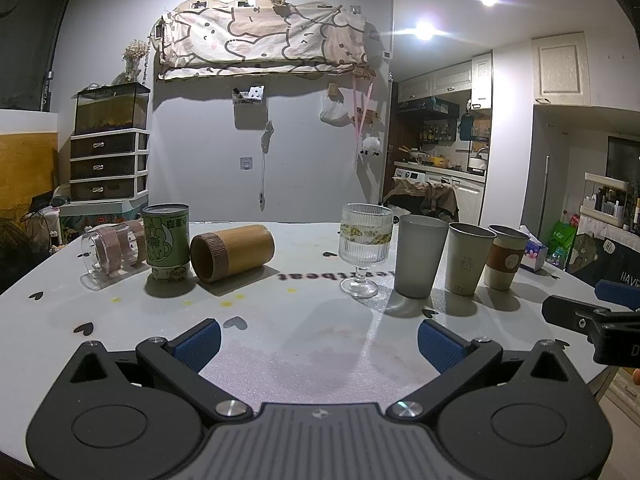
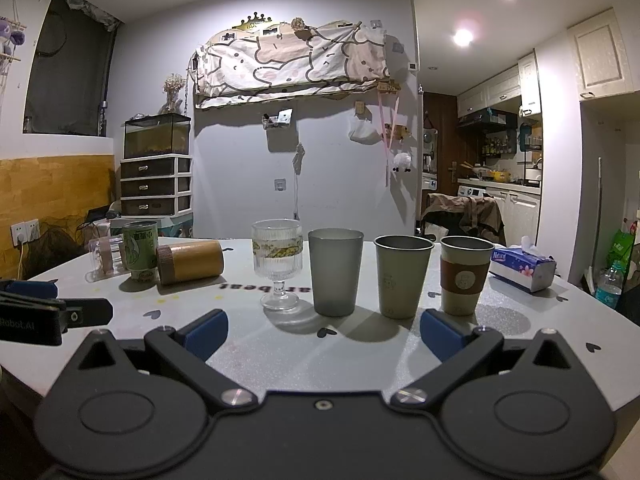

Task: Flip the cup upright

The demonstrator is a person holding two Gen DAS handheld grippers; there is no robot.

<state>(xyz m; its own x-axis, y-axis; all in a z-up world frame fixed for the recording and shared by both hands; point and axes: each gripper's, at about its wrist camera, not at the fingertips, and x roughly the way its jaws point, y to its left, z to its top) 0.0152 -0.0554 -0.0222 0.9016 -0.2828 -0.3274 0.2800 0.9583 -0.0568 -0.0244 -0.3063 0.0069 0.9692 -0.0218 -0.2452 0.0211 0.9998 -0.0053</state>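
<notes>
A brown bamboo cup [image 1: 232,252] lies on its side on the white table [image 1: 304,344], mouth toward me; it also shows in the right wrist view [image 2: 190,261]. A clear glass cup [image 1: 114,250] with pink bands lies on its side at far left, also in the right wrist view [image 2: 105,258]. A green printed cup [image 1: 167,242] stands between them, mouth down. My left gripper [image 1: 318,342] is open and empty, well short of the cups. My right gripper [image 2: 324,334] is open and empty, in front of the upright cups.
A ribbed stemmed glass [image 1: 365,250], a grey tumbler [image 1: 420,254], a beige cup [image 1: 467,258] and a sleeved cup [image 1: 506,256] stand upright in a row. A tissue box [image 2: 522,268] lies at the right. Each gripper shows at the other view's edge.
</notes>
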